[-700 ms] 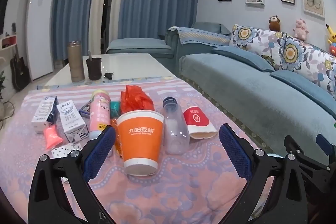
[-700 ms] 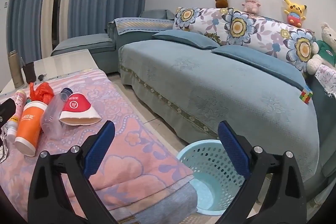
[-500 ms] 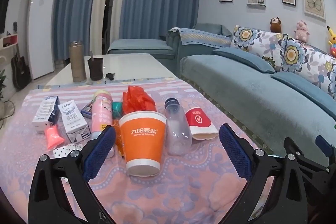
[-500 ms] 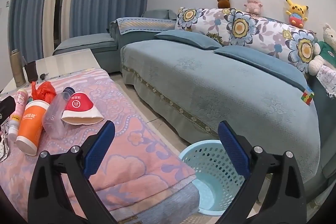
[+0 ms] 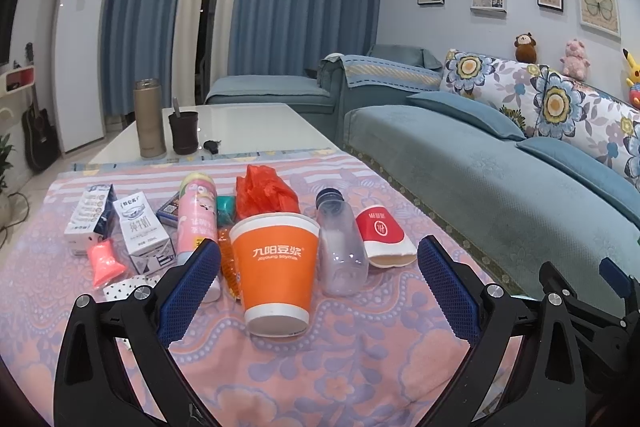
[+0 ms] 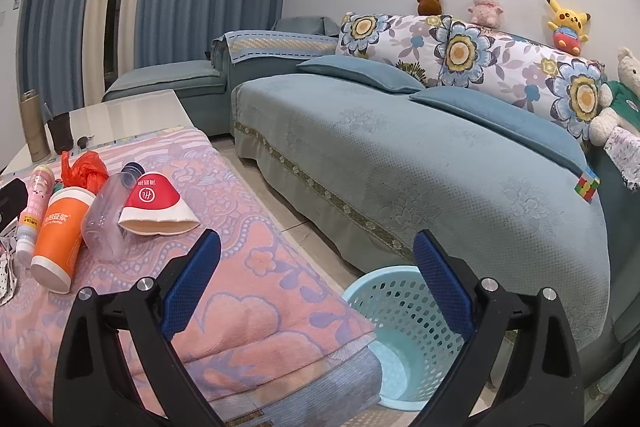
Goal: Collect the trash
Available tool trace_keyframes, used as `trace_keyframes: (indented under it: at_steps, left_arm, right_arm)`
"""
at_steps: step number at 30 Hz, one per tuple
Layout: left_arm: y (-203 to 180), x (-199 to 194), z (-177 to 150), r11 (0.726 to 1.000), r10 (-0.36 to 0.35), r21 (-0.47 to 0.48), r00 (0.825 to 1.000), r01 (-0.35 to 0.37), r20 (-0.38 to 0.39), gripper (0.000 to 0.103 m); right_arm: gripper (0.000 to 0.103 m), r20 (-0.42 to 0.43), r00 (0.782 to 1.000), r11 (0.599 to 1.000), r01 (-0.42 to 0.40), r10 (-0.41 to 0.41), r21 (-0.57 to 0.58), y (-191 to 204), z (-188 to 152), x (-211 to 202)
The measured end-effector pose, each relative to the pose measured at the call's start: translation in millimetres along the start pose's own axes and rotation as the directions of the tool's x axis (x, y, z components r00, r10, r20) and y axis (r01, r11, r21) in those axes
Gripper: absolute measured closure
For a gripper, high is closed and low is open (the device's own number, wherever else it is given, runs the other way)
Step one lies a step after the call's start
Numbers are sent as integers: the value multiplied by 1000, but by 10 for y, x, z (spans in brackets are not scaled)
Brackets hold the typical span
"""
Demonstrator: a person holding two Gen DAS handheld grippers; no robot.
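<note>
One laundry-style basket [image 6: 400, 323] on the floor, nothing visible inside.

Basket [image 6: 400, 327] partly behind hand-held gripper finger.

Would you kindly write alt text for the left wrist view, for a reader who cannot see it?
The open left claw frames an upright orange paper cup on a pink floral cloth. A clear plastic bottle, a toppled red cup, milk cartons and a red bag crowd around it; a blue sofa sits right.
</note>
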State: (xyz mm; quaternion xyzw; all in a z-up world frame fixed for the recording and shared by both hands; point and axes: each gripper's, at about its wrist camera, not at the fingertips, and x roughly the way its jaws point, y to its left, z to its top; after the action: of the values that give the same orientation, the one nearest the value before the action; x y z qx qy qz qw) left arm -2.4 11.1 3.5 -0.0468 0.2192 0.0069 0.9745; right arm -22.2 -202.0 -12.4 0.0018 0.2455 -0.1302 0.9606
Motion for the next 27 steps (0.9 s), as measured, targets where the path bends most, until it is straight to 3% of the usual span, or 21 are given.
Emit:
trace_keyframes:
  at_steps: [27]
  left_arm:
    - [172, -11, -15, 999, 5, -32, 1000, -5, -2, 8]
  right_arm:
    - [23, -3, 999, 997, -48, 48, -66, 218, -21, 3]
